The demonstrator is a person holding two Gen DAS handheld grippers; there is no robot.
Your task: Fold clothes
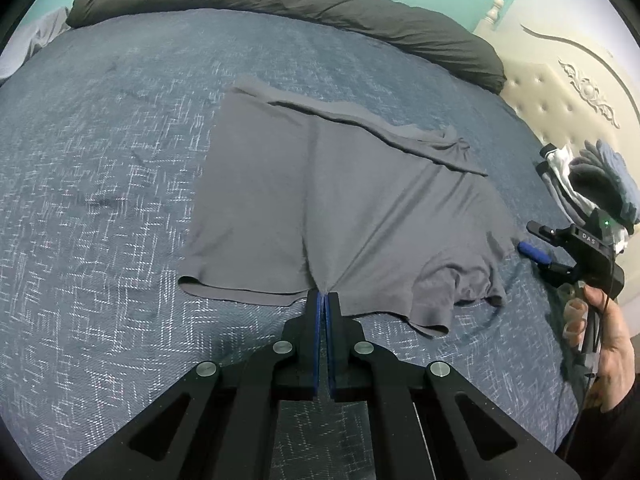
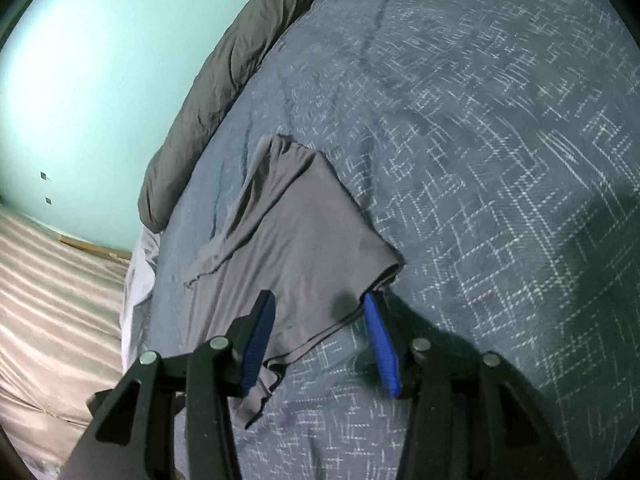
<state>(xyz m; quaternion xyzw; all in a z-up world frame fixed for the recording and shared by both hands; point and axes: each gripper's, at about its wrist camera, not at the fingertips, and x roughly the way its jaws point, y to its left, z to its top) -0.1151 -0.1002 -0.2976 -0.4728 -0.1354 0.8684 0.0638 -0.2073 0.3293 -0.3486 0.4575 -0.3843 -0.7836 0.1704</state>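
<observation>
Grey shorts (image 1: 320,200) lie spread flat on the blue patterned bedspread (image 1: 100,180), waistband away from me, two leg openings toward me. My left gripper (image 1: 323,294) is shut on the shorts at the crotch, between the legs. My right gripper (image 1: 536,246) shows at the right edge of the left wrist view, held in a hand, just beyond the shorts' right leg. In the right wrist view the right gripper (image 2: 318,308) is open, its blue pads (image 2: 382,344) straddling the hem of a leg of the shorts (image 2: 296,240).
A dark grey rolled duvet (image 1: 280,4) runs along the far side of the bed. A pile of clothes (image 1: 592,184) sits at the right by the cream headboard (image 1: 568,92). A teal wall (image 2: 92,80) and striped floor (image 2: 48,300) lie beyond the bed's edge.
</observation>
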